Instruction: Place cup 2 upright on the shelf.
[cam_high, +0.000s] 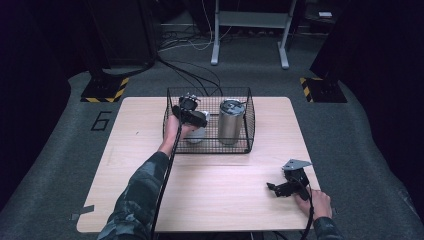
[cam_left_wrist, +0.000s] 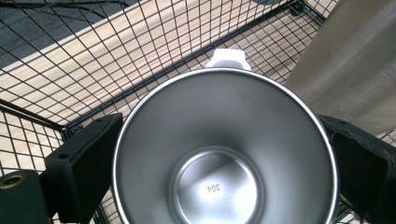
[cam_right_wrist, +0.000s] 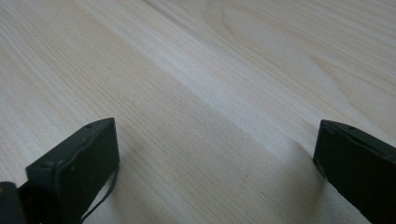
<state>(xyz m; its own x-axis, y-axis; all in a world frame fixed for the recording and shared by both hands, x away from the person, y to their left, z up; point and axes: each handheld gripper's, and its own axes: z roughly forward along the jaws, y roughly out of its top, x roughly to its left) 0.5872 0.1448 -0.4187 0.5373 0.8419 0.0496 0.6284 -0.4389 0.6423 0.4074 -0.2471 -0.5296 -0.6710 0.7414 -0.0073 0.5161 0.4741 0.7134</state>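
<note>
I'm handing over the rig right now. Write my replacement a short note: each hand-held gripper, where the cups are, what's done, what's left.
Left hand-held gripper: inside the wire basket, jaws on either side of the small steel cup; contact not clear.
Right hand-held gripper: open, holding nothing, low over the table at the near right.
The tall steel tumbler stands upright in the basket beside the cup.
Done: the left has reached the cup.
Left: probably grip the cup and lift it; the tumbler is untouched.

This looks like a lab or recording studio. Black curtains close in a grey carpeted floor (cam_high: 360, 145); beyond the left gripper (cam_high: 189, 114), cables (cam_high: 190, 75) trail past a metal stand (cam_high: 250, 30), hazard-taped bases (cam_high: 106, 90) flank the table (cam_high: 215, 185), and a "6" (cam_high: 101, 121) marks the floor.
</note>
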